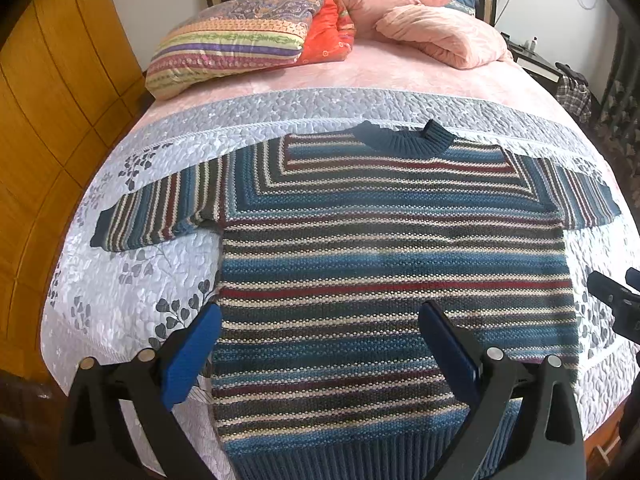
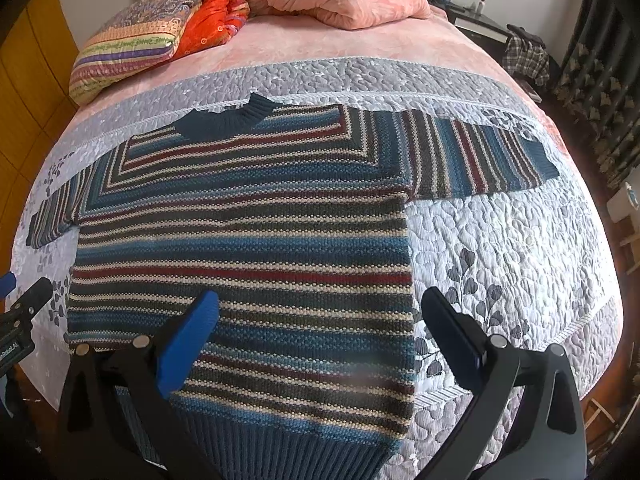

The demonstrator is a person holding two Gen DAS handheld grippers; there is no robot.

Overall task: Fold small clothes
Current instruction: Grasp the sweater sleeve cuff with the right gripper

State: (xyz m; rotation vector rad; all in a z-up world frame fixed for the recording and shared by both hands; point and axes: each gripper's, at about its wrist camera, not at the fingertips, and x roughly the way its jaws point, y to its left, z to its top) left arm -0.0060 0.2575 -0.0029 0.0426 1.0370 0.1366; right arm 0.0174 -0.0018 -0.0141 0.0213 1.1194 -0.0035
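Both claws, left (image 1: 320, 344) and right (image 2: 320, 336), hang spread above flat striped sweater (image 1: 392, 264).

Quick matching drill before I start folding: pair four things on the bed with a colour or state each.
1. sweater
2. collar
3. left gripper
4. duvet

A. pink, bunched near the headboard
B. open, empty
C. spread flat, sleeves out
D. dark teal ribbing

Pairs: 1-C, 2-D, 3-B, 4-A
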